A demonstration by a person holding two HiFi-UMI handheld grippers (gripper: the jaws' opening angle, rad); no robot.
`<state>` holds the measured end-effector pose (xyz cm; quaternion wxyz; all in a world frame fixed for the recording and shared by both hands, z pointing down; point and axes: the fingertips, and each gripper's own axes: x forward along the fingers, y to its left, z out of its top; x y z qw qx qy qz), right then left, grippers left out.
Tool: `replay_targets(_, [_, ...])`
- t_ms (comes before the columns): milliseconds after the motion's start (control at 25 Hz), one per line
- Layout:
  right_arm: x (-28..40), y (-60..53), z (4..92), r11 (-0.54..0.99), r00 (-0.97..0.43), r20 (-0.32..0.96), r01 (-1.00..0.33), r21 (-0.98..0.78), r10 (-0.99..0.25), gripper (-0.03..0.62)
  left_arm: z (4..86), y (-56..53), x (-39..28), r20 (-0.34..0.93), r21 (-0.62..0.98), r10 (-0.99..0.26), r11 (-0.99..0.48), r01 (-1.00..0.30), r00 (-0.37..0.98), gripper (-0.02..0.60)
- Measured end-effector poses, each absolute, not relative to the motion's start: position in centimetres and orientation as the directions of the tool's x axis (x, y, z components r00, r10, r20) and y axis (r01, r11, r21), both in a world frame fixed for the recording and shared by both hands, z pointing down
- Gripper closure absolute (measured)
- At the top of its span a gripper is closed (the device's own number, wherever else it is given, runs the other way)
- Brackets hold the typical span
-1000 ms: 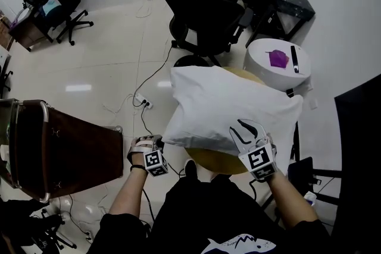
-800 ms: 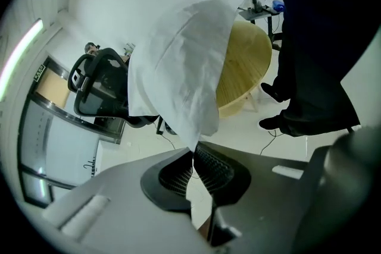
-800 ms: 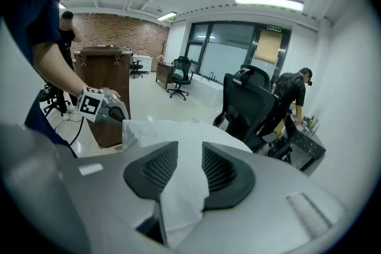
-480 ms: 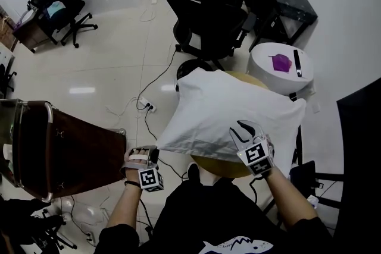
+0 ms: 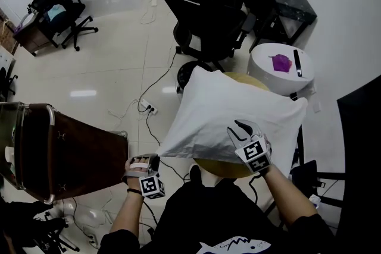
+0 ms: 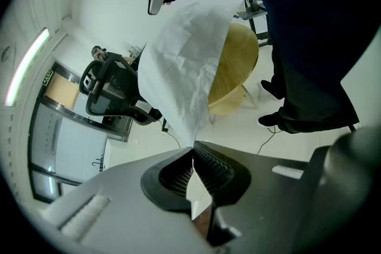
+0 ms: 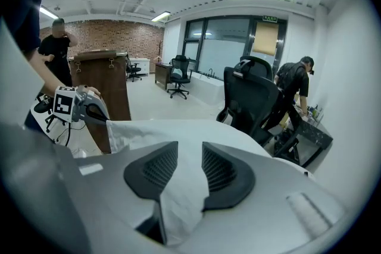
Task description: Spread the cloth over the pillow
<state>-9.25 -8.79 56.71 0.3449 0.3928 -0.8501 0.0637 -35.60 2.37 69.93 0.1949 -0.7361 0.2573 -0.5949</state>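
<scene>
Pinching the cloth (image 5: 226,104), jaws of the left gripper (image 6: 191,151) are holding its 7 o'clock corner (the right gripper (image 7: 189,166) is clamping its 5 o'clock edge)

My cloth (image 5: 232,110) is white woven fabric, matt and finely creased. The round counter (image 5: 217,165) under it looks like pale, smooth wood. The floor (image 5: 113,68) is glossy tile that mirrors the lights. My left hand-held gripper (image 6: 193,150) has matt grey plastic shells and black ribbed pads (image 6: 213,166).
</scene>
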Motion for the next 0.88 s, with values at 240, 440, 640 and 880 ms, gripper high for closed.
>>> replay_targets(240, [-8.2,-8.5,55.4,0.655,-0.443,0.61,-0.736,0.171,-0.657,0.454,69.4,1.3,-35.3,0.778,-0.584,-0.601,-0.799,-0.143,0.182,0.581])
replay_targets(440, [-6.4,-8.0,53.6,0.609,-0.424,0.573,-0.774,0.172,-0.701,0.457,68.6,0.7,-35.2,0.789,-0.517,-0.566,-0.821,-0.242,0.237,0.555])
replay_targets(640, [-3.6,-6.7,51.8,0.526,-0.376,0.537,-0.836,0.156,-0.755,0.471,65.3,-1.0,-33.9,0.746,-0.393,-0.558,-0.81,-0.435,0.363,0.411])
replay_targets(880, [0.5,-4.3,51.7,0.429,-0.323,0.519,-0.898,0.096,-0.791,0.586,58.0,-3.1,-29.0,0.622,-0.346,-0.572,-0.813,-0.468,0.535,0.356])
